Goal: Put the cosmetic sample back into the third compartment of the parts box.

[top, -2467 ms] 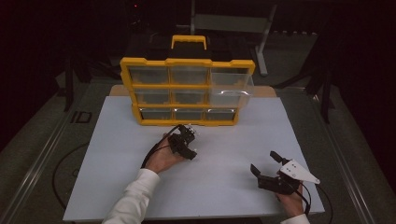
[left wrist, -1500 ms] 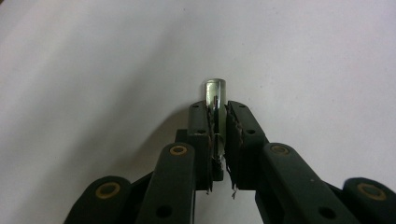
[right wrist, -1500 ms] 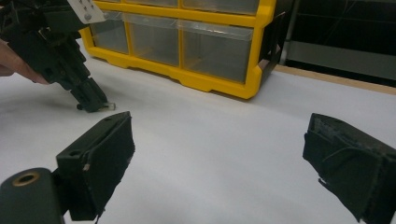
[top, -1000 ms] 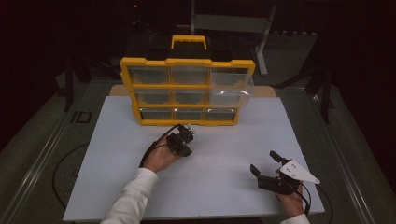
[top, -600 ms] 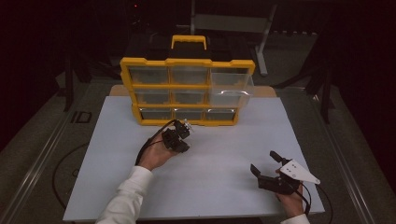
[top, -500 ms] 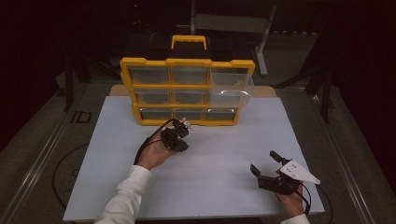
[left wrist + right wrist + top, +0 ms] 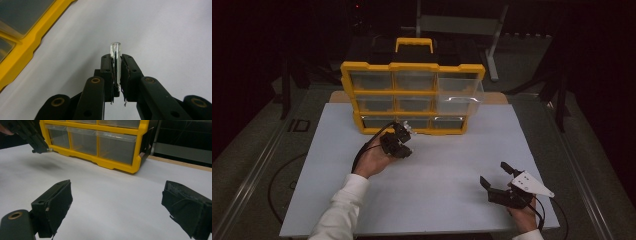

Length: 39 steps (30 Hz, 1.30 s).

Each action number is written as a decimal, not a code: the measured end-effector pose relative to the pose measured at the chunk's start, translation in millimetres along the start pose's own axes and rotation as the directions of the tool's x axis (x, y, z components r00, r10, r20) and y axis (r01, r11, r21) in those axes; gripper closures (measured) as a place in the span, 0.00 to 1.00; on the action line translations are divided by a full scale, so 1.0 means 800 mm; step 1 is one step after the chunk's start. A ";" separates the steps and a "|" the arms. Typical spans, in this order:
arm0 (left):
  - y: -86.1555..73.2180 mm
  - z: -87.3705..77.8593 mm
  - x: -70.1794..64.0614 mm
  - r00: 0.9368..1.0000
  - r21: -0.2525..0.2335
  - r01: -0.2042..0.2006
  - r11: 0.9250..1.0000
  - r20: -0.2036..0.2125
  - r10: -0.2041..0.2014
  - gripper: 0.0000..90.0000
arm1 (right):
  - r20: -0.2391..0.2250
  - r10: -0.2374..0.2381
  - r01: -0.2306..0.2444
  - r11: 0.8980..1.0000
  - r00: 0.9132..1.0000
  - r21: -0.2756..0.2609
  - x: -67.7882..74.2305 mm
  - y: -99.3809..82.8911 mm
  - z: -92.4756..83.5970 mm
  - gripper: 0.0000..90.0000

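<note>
A white table (image 7: 452, 165) stands in a dark room, lit from above. A yellow drawer cabinet (image 7: 412, 97) sits at its far edge. Behind it, a grey metal stand (image 7: 462, 25); grey floor (image 7: 257, 150) at both sides.

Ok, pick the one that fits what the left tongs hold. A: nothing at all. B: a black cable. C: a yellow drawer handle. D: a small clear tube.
D: in the left gripper view the left tongs are shut on a small clear tube, its end sticking out past the pads above the white table.
</note>
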<state>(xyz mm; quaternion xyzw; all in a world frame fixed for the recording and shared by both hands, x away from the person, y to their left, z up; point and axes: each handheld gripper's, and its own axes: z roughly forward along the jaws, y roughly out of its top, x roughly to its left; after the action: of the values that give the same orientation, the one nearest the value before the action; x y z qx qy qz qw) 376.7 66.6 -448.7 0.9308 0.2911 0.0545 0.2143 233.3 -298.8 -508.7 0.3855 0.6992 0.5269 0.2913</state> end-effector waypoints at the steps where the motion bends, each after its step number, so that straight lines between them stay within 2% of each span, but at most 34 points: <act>1: 0.000 -0.001 0.000 1.000 -0.001 -0.005 1.000 0.000 0.005 0.90 | 0.000 -0.001 0.001 1.000 1.000 0.000 0.000 0.000 0.000 0.10; 19: 0.011 -0.038 0.006 0.997 -0.019 -0.071 0.997 0.017 0.071 0.90 | -0.003 -0.001 0.001 1.000 1.000 -0.001 0.000 0.000 0.000 0.10; 21: 0.012 -0.040 0.007 0.997 -0.023 -0.069 0.997 0.019 0.069 0.90 | -0.001 -0.002 0.002 1.000 1.000 -0.002 0.000 0.000 0.000 0.10; 32: 0.024 -0.081 0.015 0.995 -0.076 -0.095 0.993 0.026 0.097 0.90 | -0.002 0.000 0.000 1.000 1.000 -0.002 0.000 0.000 0.000 0.10; 39: 0.032 -0.099 0.020 0.993 -0.090 -0.108 0.990 0.030 0.111 0.90 | -0.003 0.003 -0.003 1.000 1.000 -0.003 0.000 0.000 -0.001 0.10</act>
<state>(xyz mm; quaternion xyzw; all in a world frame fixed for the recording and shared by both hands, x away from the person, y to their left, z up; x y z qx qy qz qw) 384.9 85.8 -366.8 0.9358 0.2331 0.0627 0.2569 232.9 -299.1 -508.3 0.3853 0.6983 0.5288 0.2902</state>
